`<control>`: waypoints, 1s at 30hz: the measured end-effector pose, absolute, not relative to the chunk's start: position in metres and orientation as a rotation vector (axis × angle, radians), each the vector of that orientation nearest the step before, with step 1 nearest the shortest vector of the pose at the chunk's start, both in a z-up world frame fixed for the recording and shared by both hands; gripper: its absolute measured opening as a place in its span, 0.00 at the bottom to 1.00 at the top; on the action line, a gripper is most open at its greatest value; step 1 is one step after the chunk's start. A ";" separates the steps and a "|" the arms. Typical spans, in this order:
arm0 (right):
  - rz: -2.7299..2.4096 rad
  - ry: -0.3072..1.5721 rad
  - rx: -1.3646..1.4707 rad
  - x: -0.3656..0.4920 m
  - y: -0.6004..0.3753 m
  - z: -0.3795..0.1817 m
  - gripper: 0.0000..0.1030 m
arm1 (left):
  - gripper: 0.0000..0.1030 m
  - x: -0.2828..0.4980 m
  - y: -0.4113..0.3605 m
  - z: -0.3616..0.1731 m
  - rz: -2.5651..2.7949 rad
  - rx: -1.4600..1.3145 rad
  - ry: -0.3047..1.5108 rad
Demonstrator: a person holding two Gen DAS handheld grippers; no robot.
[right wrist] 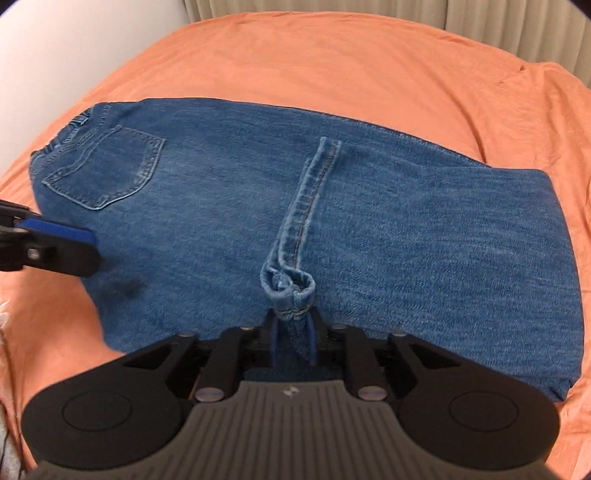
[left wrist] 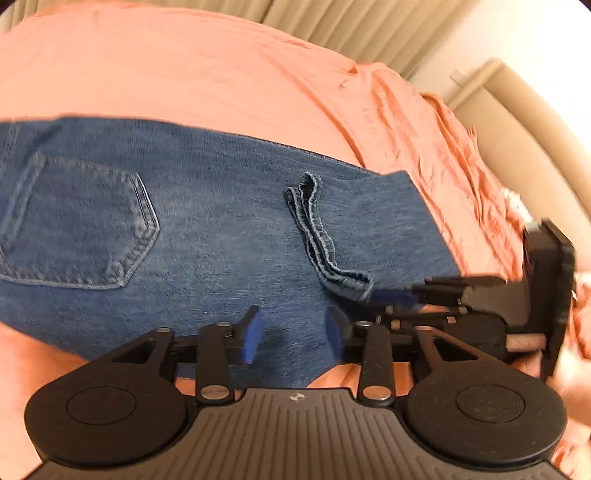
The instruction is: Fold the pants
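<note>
Blue jeans lie folded on an orange bed sheet, back pocket at the left. The leg hems lie across the middle of the fold. My right gripper is shut on the near end of the hems. My left gripper is open just above the denim near its front edge, holding nothing. The jeans and hem also show in the left wrist view, with the right gripper at the hem's end. The left gripper enters the right wrist view from the left.
The orange sheet covers the whole bed and is wrinkled toward the right. Beige curtains hang behind the bed. A beige headboard or wall panel stands at the right.
</note>
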State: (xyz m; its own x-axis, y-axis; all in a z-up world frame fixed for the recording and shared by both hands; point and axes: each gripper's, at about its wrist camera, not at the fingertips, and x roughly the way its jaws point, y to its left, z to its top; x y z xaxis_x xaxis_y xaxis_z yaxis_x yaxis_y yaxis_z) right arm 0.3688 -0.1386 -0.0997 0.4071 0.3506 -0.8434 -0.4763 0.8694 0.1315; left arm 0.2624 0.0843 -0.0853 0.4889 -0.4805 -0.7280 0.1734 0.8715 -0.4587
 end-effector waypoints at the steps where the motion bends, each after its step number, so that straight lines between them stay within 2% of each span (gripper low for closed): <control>1: 0.538 1.043 -0.121 0.369 -0.139 -0.096 0.28 | 0.49 0.268 0.085 -0.090 -0.409 -0.385 0.988; 5: 0.559 1.055 -0.145 0.365 -0.152 -0.081 0.30 | 0.51 0.286 0.086 -0.098 -0.417 -0.523 0.987; 9: 0.526 1.006 -0.172 0.368 -0.168 -0.063 0.34 | 0.62 0.309 0.077 -0.111 -0.443 -0.656 0.996; 15: 0.386 0.980 -0.133 0.388 -0.215 -0.062 0.34 | 0.62 0.348 0.059 -0.143 -0.389 -0.675 1.029; 21: 0.321 0.943 -0.126 0.397 -0.262 -0.071 0.34 | 0.56 0.376 0.038 -0.161 -0.390 -0.587 1.036; 24: 0.306 0.927 -0.110 0.404 -0.284 -0.076 0.34 | 0.47 0.380 0.033 -0.164 -0.378 -0.559 1.022; 26: 0.290 0.923 -0.088 0.409 -0.295 -0.079 0.36 | 0.31 0.381 0.028 -0.163 -0.365 -0.509 1.009; 27: 0.285 0.922 -0.076 0.411 -0.302 -0.081 0.37 | 0.18 0.380 0.027 -0.161 -0.366 -0.484 0.998; 28: 0.283 0.919 -0.064 0.412 -0.307 -0.082 0.37 | 0.13 0.379 0.026 -0.158 -0.368 -0.467 0.982; 30: 0.275 0.910 -0.052 0.413 -0.316 -0.082 0.37 | 0.09 0.374 0.025 -0.145 -0.409 -0.433 0.907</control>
